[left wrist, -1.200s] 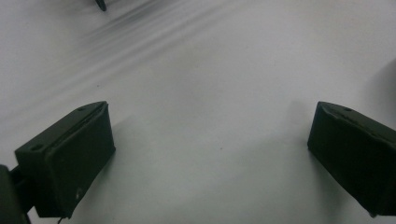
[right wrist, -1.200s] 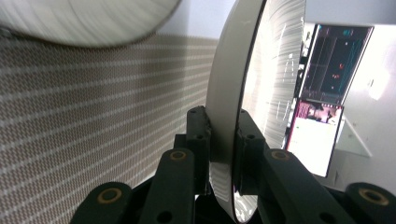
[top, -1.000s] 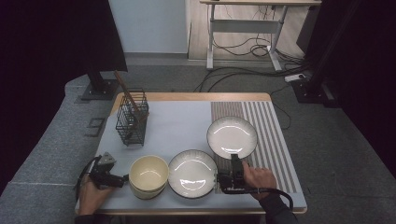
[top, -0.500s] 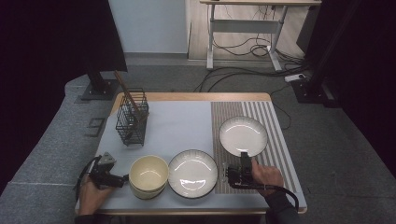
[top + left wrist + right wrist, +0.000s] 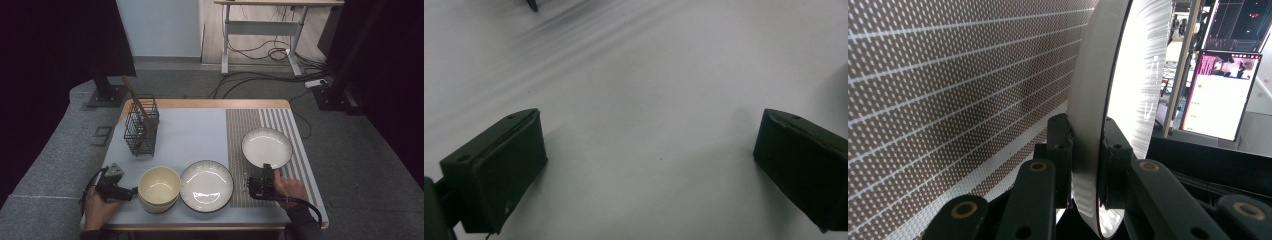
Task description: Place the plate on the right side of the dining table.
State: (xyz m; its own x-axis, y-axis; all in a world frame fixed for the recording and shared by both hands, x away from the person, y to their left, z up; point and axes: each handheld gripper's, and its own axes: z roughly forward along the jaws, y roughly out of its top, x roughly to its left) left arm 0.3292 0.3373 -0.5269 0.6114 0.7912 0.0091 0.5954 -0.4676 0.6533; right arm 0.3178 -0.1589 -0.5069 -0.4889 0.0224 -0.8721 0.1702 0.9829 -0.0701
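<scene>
Nearest the person, the right gripper (image 5: 268,169) has its fingers (image 5: 1062,145) pinched on the near rim of a white plate (image 5: 266,147), one finger on each face of it. Gripping by the edge is probably what lets the plate be carried flat out over the striped mat (image 5: 241,135) at the right of the surface (image 5: 190,131), where it now sits or hovers (contact with the mat cannot be told from these views).

The left gripper (image 5: 131,190) rests at the near left corner with its fingers (image 5: 499,165) spread wide over bare pale surface, holding nothing. I judge it is parked there out of the way.

Just beside it stands a cream bowl (image 5: 159,188), and next along a dark-rimmed plate (image 5: 206,185), close together as if lined up for handling one at a time.

Farther back on the left stands a wire basket (image 5: 141,131) with a wooden utensil (image 5: 134,97) leaning out of it.

Count: two plates, one bowl, one basket, one mat, two grippers.
</scene>
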